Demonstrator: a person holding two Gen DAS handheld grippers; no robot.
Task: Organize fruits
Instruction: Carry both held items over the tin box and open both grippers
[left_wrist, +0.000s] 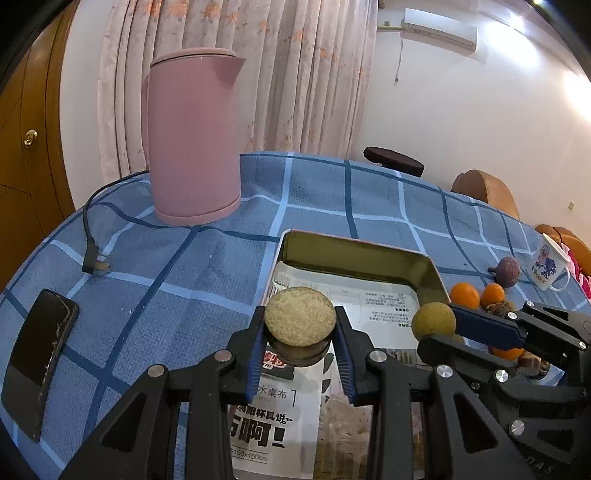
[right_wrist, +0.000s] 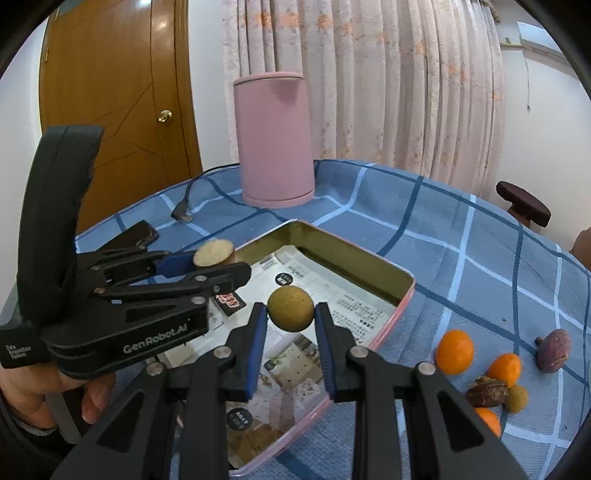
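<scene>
the left gripper (left_wrist: 300, 332) clamped a pale-topped cut brown fruit slice (left_wrist: 300, 316); the right gripper (right_wrist: 291, 318) clamped a round olive-yellow fruit (right_wrist: 290, 308), both over the open metal tin (right_wrist: 369, 258).

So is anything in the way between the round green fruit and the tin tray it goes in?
Nothing visible. The right gripper holds the round green fruit right over the tin tray, with only paper lining underneath. The left gripper, holding a cut fruit piece, hangs beside it, not under it.

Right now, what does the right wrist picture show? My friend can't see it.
The right gripper holds a round greenish-yellow fruit above an open pink tin. Beside it, the left gripper grips a cut fruit piece.
</scene>
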